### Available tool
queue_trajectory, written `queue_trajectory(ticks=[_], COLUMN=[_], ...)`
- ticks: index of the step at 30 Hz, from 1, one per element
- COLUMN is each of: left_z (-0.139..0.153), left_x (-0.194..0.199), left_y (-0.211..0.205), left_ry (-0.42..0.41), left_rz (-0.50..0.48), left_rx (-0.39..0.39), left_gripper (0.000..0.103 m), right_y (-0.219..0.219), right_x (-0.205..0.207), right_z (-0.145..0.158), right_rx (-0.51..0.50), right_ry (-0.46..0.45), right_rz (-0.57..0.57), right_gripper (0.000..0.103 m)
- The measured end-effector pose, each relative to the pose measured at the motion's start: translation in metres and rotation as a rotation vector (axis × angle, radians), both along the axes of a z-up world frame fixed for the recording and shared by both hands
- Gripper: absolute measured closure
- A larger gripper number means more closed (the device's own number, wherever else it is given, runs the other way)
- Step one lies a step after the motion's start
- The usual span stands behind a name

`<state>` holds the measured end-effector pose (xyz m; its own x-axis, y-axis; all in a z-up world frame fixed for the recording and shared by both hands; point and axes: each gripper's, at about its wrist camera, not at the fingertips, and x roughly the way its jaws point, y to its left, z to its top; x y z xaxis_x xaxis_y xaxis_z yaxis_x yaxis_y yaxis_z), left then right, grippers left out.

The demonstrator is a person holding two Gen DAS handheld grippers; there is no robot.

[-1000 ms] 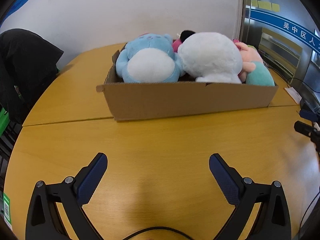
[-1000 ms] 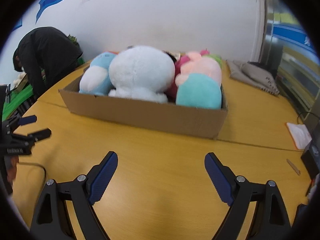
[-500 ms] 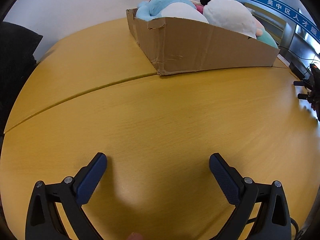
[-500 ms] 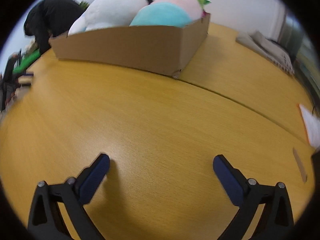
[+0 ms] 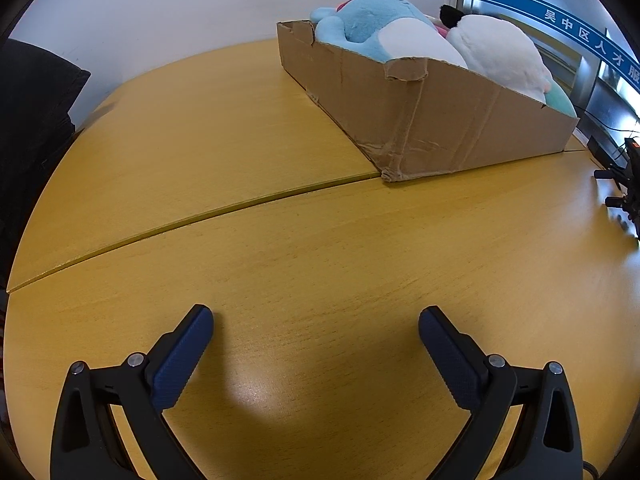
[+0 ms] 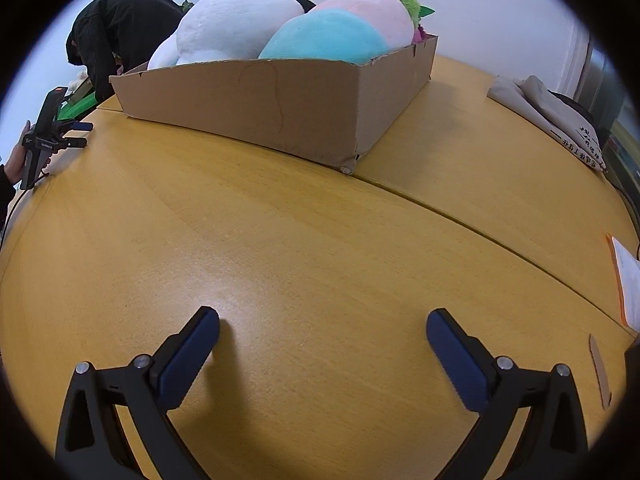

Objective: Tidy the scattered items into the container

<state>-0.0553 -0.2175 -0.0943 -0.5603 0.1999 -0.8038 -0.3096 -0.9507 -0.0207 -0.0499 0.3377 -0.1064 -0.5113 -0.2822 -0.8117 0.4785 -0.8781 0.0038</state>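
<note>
A cardboard box (image 5: 440,120) stands on the yellow wooden table (image 5: 280,240), also in the right wrist view (image 6: 260,104). It holds several plush toys: a blue and white one (image 5: 384,28), a white one (image 5: 496,52) (image 6: 236,24), a teal one (image 6: 324,38) and a pink one (image 6: 368,6). My left gripper (image 5: 316,320) is open and empty, low over the table, well short of the box. My right gripper (image 6: 324,320) is open and empty, low over the table in front of the box. The left gripper shows at the far left of the right wrist view (image 6: 52,132).
A person in black (image 6: 120,28) bends over beyond the table's left edge. A beige bag (image 6: 552,116) lies at the far right, white-orange paper (image 6: 626,280) and a small wooden stick (image 6: 599,372) near the right edge. The right gripper shows at the right (image 5: 624,188).
Both grippers have dropped low towards the table and drawn apart, so each now sees the box from a lower, more sideways angle. Both stay open and empty.
</note>
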Motion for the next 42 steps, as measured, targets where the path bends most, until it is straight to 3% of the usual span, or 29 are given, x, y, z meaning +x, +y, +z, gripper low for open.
queue_trajectory(ticks=[42], left_z=[-0.001], left_x=[-0.004], left_y=[0.010], left_ry=[0.000], left_rz=[0.003], left_rx=[-0.008], left_gripper=[0.000], right_y=[0.002], right_x=[-0.002], right_z=[0.000], right_rx=[-0.003], right_ry=[0.003], right_rz=[0.021], right_gripper=[0.000])
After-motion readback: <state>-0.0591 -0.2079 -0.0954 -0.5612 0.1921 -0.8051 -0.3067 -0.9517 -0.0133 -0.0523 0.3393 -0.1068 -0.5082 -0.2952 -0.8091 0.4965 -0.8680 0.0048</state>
